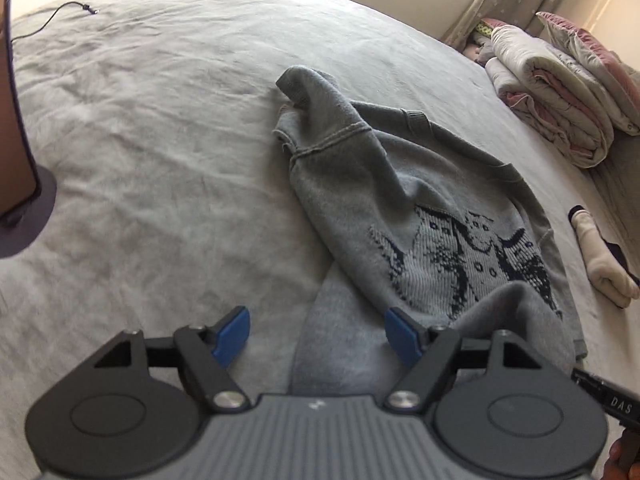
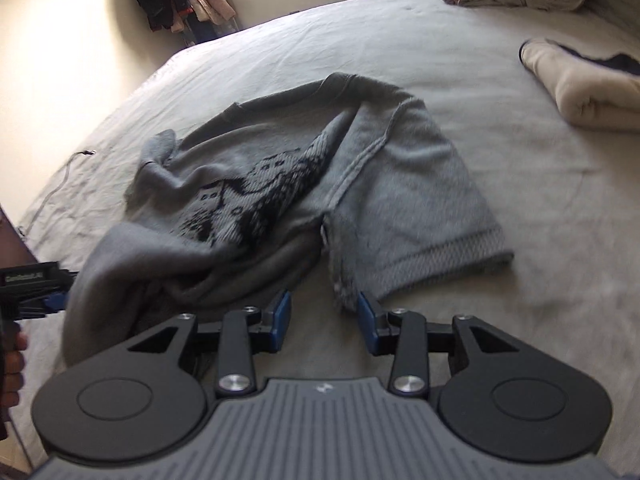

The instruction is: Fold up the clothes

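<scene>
Grey sweater [image 1: 404,216] with a cat pattern, crumpled mid-bed on a wrinkled pale sheet [image 1: 152,128]. Folded quilt [image 1: 560,92] near the curtained window. Left gripper [image 1: 316,336] and right gripper [image 2: 324,322] both spread apart, gripping nothing.

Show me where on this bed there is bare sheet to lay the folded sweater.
Widest bare sheet: between the grey sweater and the black cable. A narrower patch lies between the sweater's sleeve and the cream garment. It is crowded near the folded quilts.
</scene>
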`<action>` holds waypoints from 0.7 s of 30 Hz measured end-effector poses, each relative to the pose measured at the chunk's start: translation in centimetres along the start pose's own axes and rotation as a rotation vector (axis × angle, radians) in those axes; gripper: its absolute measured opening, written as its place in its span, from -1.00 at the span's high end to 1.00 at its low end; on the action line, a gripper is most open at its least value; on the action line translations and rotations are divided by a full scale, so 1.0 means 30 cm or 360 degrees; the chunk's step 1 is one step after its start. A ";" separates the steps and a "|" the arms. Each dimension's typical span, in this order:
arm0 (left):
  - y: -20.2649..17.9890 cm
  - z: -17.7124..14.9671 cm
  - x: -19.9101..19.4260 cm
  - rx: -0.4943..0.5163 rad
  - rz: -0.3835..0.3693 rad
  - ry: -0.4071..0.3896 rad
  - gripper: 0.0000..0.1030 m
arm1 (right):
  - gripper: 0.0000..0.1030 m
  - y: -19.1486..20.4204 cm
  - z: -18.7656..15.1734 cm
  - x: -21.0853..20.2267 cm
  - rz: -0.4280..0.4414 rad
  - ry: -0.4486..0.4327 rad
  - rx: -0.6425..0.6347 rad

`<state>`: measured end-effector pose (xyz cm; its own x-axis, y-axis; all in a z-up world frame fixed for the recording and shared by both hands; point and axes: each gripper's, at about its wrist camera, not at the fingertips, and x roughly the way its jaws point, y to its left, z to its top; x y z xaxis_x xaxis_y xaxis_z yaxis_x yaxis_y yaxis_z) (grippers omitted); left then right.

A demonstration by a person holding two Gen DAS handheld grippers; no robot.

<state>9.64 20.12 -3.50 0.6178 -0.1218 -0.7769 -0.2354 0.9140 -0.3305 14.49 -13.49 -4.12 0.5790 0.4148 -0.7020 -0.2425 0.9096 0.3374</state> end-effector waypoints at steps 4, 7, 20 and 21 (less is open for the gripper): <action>0.022 0.010 -0.010 -0.0028 -0.0085 0.0017 -0.30 | 0.21 -0.028 -0.040 0.000 0.0174 -0.0018 0.0158; 0.030 0.014 0.008 -0.0065 -0.0179 0.0072 -0.10 | 0.18 -0.035 -0.034 0.036 0.0317 -0.0008 0.0326; 0.004 -0.044 0.083 -0.0223 -0.0416 0.0167 0.88 | 0.80 -0.042 -0.042 0.114 0.0626 -0.0034 0.0684; 0.002 -0.044 0.072 -0.0216 -0.0411 0.0152 0.89 | 0.82 -0.039 -0.036 0.097 0.0610 -0.0052 0.0658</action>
<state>9.97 19.40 -5.91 0.5984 -0.3850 -0.7027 -0.1819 0.7889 -0.5871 15.63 -13.32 -7.23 0.5350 0.7067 -0.4630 -0.1190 0.6056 0.7868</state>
